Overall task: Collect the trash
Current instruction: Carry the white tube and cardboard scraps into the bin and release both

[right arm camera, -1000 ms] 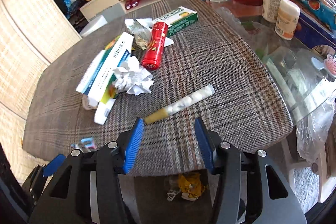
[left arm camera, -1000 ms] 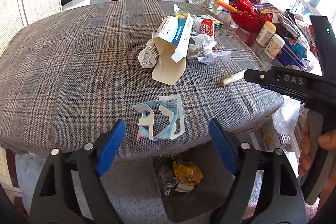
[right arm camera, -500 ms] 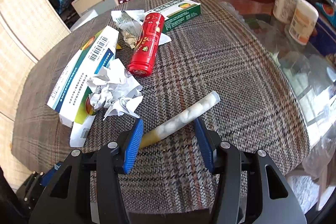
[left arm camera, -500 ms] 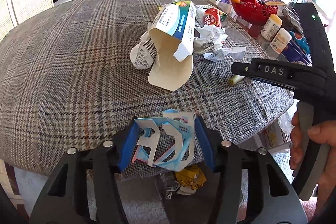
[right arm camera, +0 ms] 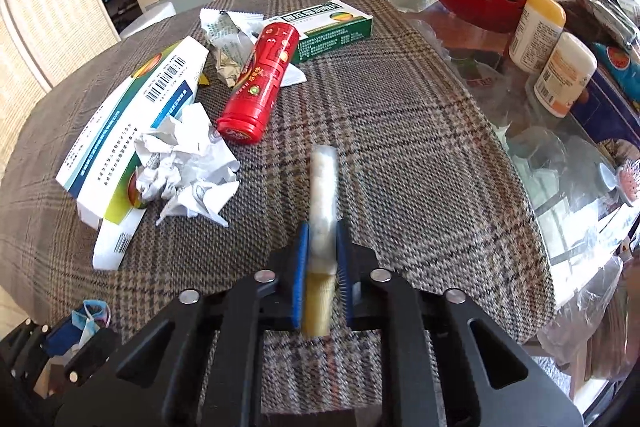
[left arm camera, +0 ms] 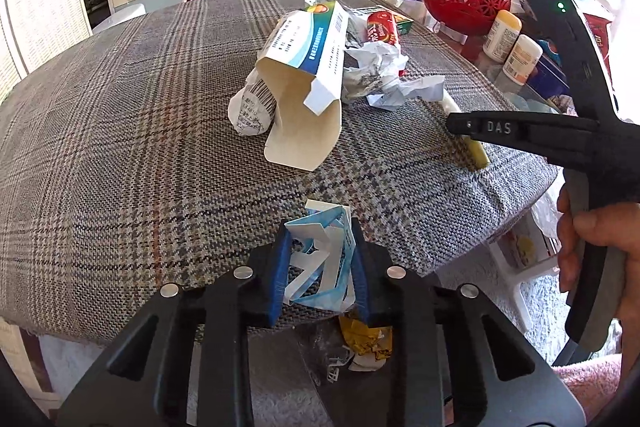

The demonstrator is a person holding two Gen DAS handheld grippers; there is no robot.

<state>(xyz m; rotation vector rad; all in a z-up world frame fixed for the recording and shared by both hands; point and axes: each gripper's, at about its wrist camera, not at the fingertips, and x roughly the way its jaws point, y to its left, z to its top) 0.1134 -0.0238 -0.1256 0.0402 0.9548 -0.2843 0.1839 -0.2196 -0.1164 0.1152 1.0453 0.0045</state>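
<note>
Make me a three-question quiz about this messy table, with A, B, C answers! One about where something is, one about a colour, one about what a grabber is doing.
1. Where does the crumpled paper lie?
A. in the red basket
B. beside the long white box
C. on the floor

2. What colour is the lying can?
A. red
B. green
C. black

3. What is the right gripper doing?
A. standing wide open
B. squeezing the tube
C. holding the can

Answers:
1. B, it touches the long white box.
2. A, its whole body is red.
3. B, its pads press the tube, having just closed.

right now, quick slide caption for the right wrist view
Right gripper closed on a clear tube with a yellow cap, over a plaid tablecloth strewn with boxes, crumpled paper and a red can.
</note>
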